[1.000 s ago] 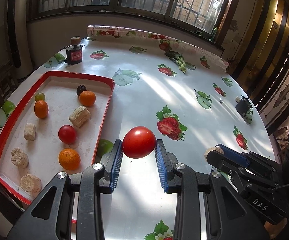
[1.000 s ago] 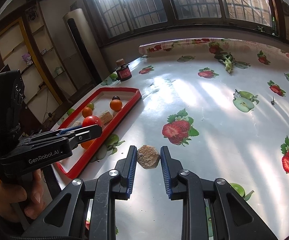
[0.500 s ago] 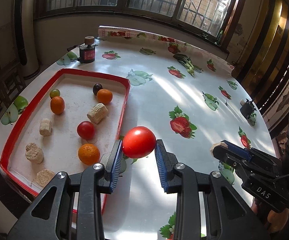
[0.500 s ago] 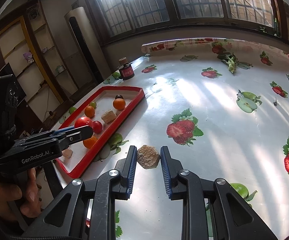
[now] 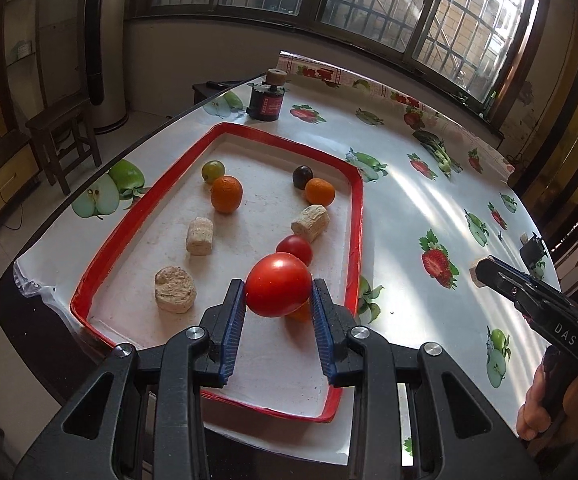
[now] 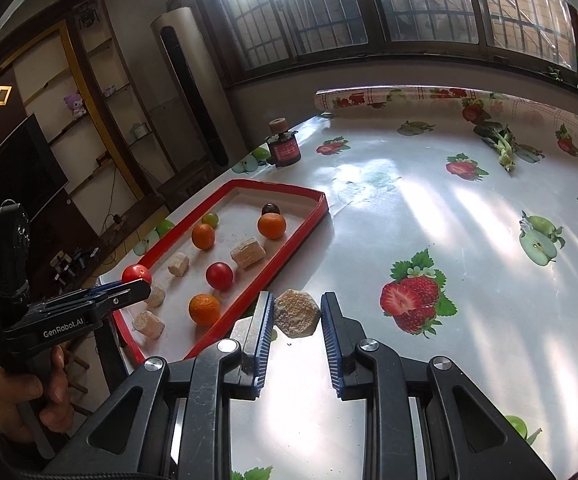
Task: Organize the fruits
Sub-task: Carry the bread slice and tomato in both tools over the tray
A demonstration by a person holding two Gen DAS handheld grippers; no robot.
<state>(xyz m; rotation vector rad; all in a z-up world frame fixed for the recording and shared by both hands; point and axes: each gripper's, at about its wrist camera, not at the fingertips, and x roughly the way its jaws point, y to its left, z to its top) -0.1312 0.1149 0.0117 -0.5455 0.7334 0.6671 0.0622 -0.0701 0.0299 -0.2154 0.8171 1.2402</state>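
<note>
On the left of the worktop (image 5: 401,208) lies the red-rimmed tray (image 5: 356,240), holding two oranges, a green grape (image 5: 213,171), a dark grape (image 5: 302,176), a small red tomato (image 5: 295,249), and several pale beige blocks. The left gripper (image 5: 279,304) is clamped on a large red tomato (image 5: 278,283), which hangs above the near part of the tray; a third orange (image 6: 204,309) is mostly hidden behind it in the left wrist view and shows whole in the right wrist view. Just right of the tray's edge, over the fruit-printed cloth, the right gripper (image 6: 296,322) is clamped on a beige hexagonal block (image 6: 297,313). Beyond the tray's far end stands a small dark bottle (image 6: 284,149) with a cork stopper.
</note>
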